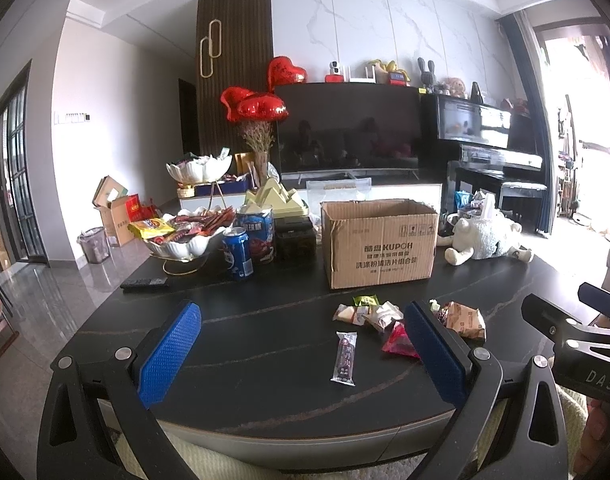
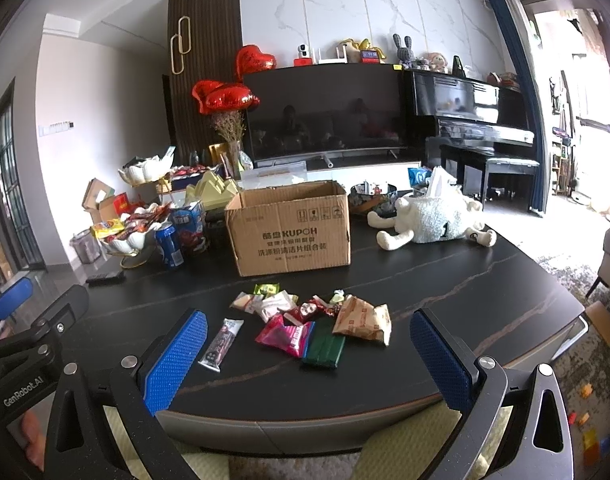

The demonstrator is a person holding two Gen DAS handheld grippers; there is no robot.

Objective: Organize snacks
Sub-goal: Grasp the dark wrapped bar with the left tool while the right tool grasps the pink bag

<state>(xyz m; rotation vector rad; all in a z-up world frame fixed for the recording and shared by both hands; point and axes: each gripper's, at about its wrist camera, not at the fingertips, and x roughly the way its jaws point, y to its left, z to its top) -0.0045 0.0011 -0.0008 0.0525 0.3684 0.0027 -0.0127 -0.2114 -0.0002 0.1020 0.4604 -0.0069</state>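
We hold both grippers low over the near edge of a dark table [image 2: 485,280], and neither one grasps anything. The left gripper [image 1: 301,350] has its blue fingers [image 1: 167,356] spread wide apart at the bottom of its frame, with nothing between them but bare tabletop and a long dark snack bar [image 1: 344,358] lying flat just inside the right-hand finger. The right gripper [image 2: 309,354] is likewise released, its fingers [image 2: 175,364] parted at the bottom of its frame.

In the middle of the right wrist view we see the loose snacks [image 2: 313,318] heaped together on the table: a pink packet [image 2: 285,334], a dark green packet [image 2: 324,348] touching it, a tan paper-wrapped one [image 2: 363,318] to the right, and small pale and green wrappers behind them. The long bar [image 2: 221,344] lies slightly apart at the left of the heap.

Behind the heap, in the centre of both frames, stands an open cardboard box [image 2: 291,230], upright with its flaps up. Left of the box we see a blue can [image 1: 237,252] and a white bowl [image 1: 185,242] piled with more snacks. To the right of the box lies a white plush toy [image 2: 429,220].
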